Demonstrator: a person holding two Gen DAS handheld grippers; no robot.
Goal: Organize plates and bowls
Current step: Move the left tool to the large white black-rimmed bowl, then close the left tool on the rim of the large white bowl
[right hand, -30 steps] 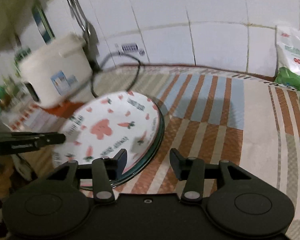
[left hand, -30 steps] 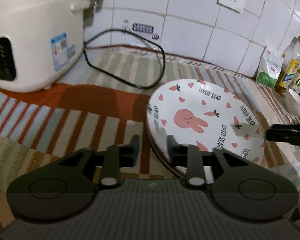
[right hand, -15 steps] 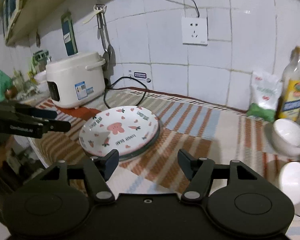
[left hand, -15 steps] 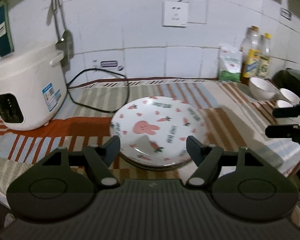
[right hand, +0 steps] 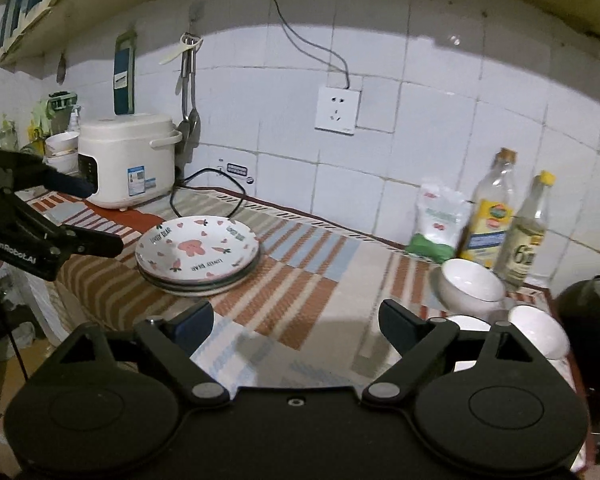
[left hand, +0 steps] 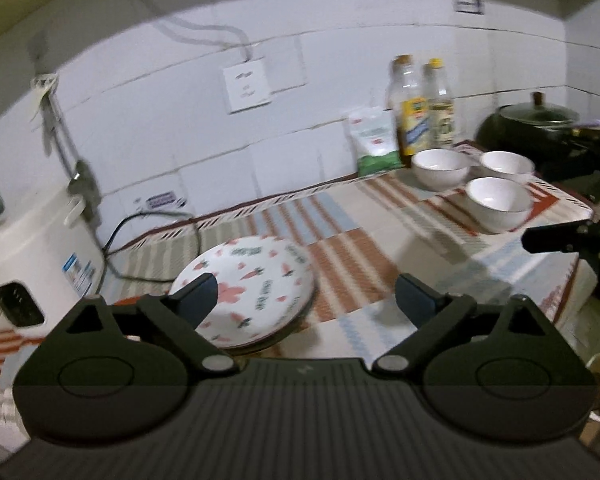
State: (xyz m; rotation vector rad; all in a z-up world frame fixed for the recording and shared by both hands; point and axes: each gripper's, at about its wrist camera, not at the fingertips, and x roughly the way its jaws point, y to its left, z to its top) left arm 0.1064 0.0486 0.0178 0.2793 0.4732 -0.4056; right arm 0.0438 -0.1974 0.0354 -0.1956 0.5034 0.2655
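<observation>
Plates stacked, grippers empty
Left gripper (left hand: 304, 296) and right gripper (right hand: 296, 322) both opening (nothing between); plate stack (right hand: 198, 254) mid-left, probably three deep.

Counting up the counter (right hand: 320, 280): plates, bowls, bottles

One stack of plates (right hand: 198, 254) at the left, three in it by the rims; three white bowls (left hand: 440, 168) (left hand: 507, 165) (left hand: 498, 204) at the right; two bottles (right hand: 492, 212) (right hand: 522, 232) and one bag (right hand: 436, 224) at the far wall; one rice cooker (right hand: 128, 160) far left; two claws (right hand: 296, 326) (left hand: 304, 298).
</observation>
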